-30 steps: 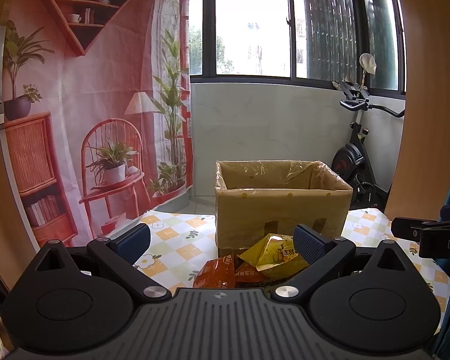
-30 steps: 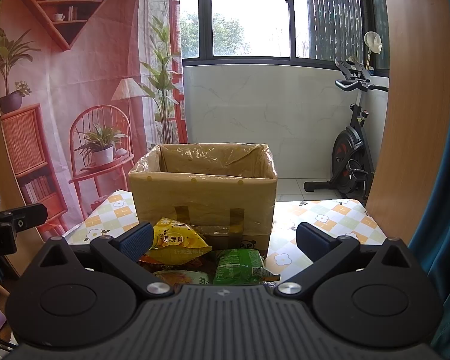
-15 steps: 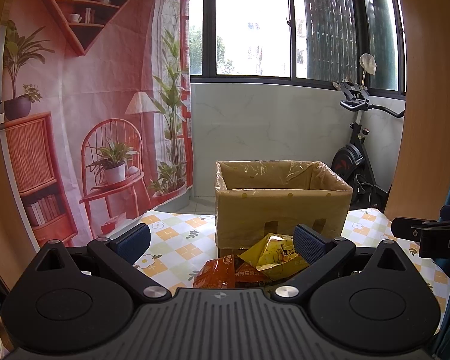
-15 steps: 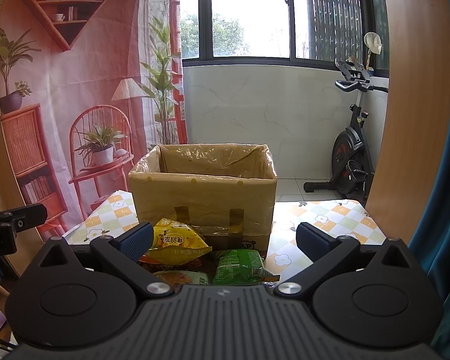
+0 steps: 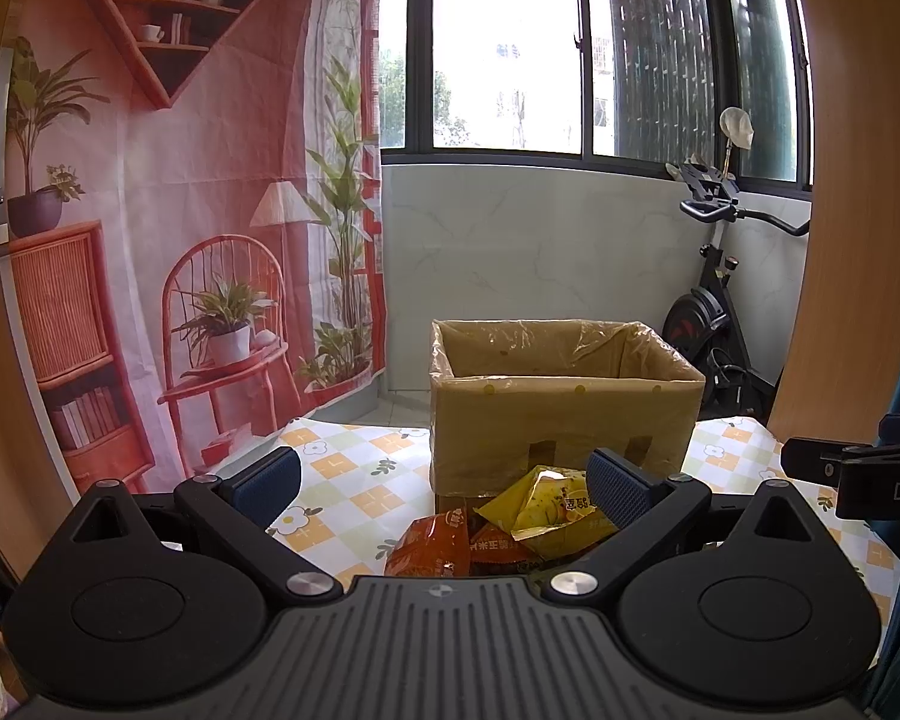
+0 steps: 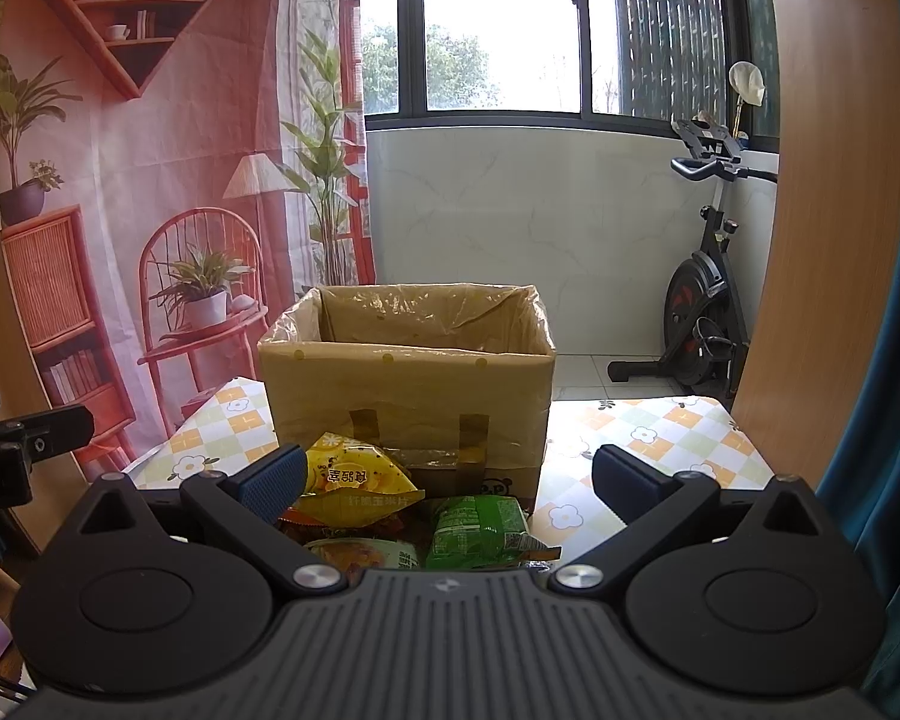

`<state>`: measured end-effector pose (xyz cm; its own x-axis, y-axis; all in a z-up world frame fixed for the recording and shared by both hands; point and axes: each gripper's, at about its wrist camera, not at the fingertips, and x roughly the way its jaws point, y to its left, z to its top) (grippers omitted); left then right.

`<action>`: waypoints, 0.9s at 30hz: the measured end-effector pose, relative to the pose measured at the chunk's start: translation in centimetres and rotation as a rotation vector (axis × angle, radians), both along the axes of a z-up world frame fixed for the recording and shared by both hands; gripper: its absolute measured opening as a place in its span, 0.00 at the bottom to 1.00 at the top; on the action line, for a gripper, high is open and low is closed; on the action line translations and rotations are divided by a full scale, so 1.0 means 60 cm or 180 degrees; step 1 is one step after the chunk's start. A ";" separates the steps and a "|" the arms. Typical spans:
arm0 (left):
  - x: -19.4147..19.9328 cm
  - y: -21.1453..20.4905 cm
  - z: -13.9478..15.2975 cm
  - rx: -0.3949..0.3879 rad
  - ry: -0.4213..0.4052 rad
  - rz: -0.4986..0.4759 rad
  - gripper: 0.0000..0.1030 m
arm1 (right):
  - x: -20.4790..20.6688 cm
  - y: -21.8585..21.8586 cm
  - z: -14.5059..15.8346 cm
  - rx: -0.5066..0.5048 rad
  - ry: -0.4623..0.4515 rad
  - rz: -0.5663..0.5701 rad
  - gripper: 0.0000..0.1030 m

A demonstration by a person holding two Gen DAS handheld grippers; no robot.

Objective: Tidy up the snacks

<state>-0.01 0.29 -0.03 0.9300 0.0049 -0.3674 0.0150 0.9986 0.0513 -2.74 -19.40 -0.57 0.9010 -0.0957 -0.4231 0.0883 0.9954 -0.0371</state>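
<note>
Nothing moved since before; both the left tool and right tool stay open, holding nothing, snack packets still outside the box

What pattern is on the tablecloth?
Yellow, green and white checks with flowers on the tablecloth, clearest in the right wrist view.

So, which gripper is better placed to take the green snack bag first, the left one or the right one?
Probably the right gripper: the green snack bag lies between its open fingers, before the cardboard box. The left gripper, also open, faces the orange bag and yellow bag instead.
</note>
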 end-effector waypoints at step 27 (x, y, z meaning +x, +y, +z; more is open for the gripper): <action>0.001 0.001 -0.004 -0.0041 0.0043 0.0033 0.99 | 0.002 -0.001 -0.007 -0.0003 0.0016 0.0010 1.00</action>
<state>0.05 0.34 -0.27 0.9249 0.0098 -0.3801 0.0051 0.9993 0.0382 -2.61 -19.45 -0.99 0.8991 -0.0932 -0.4276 0.0849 0.9956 -0.0385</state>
